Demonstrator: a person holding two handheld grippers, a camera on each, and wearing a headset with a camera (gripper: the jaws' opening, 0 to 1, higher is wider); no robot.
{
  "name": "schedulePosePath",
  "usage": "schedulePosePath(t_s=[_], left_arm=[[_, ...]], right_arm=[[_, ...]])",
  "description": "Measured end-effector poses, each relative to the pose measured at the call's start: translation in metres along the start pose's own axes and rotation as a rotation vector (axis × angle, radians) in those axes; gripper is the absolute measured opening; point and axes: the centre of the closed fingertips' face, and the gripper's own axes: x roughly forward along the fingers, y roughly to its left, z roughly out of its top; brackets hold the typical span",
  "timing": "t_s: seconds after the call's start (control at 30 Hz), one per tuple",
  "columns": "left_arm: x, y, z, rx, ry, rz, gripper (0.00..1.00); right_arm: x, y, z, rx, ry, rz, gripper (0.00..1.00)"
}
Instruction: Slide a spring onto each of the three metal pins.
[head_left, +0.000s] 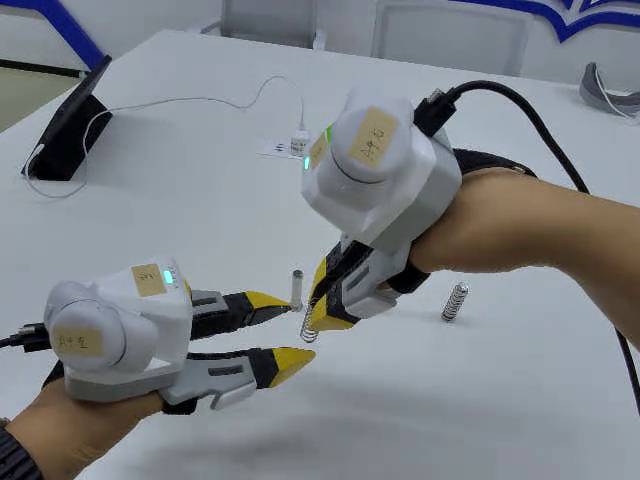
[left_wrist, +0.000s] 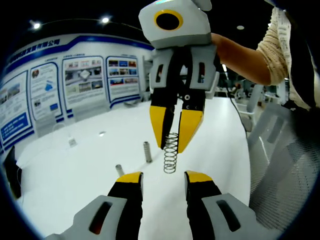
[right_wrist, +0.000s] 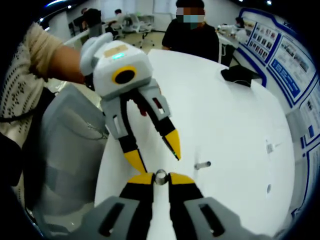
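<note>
The spring (left_wrist: 170, 155) was held upright by its upper end in the right claw (head_left: 316, 312), whose jaws were closed narrow on the top coils, as was seen also in the right gripper view. This hold was probably chosen so that the lower, open end stayed free to be put over a pin. The lower end was close above the white worktop (head_left: 200, 200); whether it touched could not be told. An upright metal pin (head_left: 297, 287) stood just beside the spring, a little farther and to the left, and it was bare. A second pin (left_wrist: 120, 170), also bare, was seen in the left gripper view, more to the left and nearer. A third pin could not be made out with certainty. The right claw was pointed steeply down, which appeared suitable for lowering the spring along the axis of the pin. The left claw (head_left: 298, 330) was kept low at the near left, its jaws apart at a middle width, and nothing was held or touched by it. Its yellow tips were directed to the spring, so it was judged to be kept ready to guide or to steady the coils. A second spring (head_left: 455, 301) lay on the worktop to the right, well apart, probably kept for a later pin.
</note>
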Motion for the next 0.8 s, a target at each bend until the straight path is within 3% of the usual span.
schedulePosePath(t_s=[0.43, 0.8], left_arm=[[-0.008, 0.011, -0.006, -0.040, 0.002, 0.059, 0.44], [-0.013, 0.011, -0.009, -0.057, 0.008, 0.084, 0.47]], right_arm=[[0.000, -0.017, -0.002, 0.011, 0.004, -0.017, 0.12], [0.003, -0.030, -0.003, 0.022, -0.001, -0.025, 0.12]])
